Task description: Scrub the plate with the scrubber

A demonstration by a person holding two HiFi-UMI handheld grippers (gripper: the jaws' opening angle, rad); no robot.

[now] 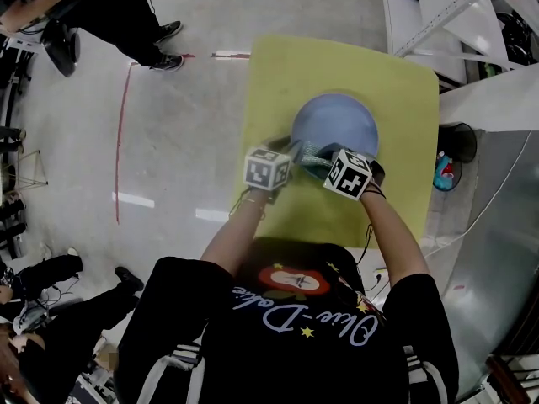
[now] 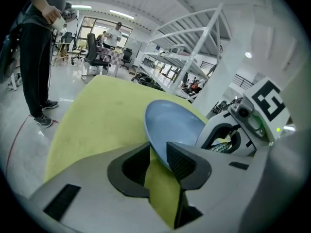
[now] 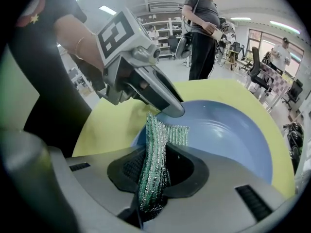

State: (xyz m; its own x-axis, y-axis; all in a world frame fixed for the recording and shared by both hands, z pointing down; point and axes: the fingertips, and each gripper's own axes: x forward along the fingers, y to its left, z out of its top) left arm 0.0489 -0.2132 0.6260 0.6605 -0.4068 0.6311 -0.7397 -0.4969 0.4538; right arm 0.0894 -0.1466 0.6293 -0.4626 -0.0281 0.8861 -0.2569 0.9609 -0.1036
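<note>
On my feed the left tongs (image 1: 292,151) sit at the near-left edge of the blue plate (image 1: 335,123). In the left gripper view those left tongs (image 2: 158,152) are closed narrowly on the plate (image 2: 175,123): its rim runs down between the two dark pads. The plate looks tipped up out of the grip rather than lying flat. Under and around the plate I see the yellow table (image 1: 269,82), which also shows through the gap below the rim.

Just right of that grip, at the plate's near edge, are the right tongs (image 1: 324,168). In the right gripper view I see the right tongs (image 3: 155,171) clamped on the green mesh scrubber (image 3: 154,154). It is folded upright between the pads, and its free end pokes out over the near-left part of the plate's hollow (image 3: 228,130), close under a finger of the left tongs. Whether the mesh touches the plate there I cannot tell.
</note>
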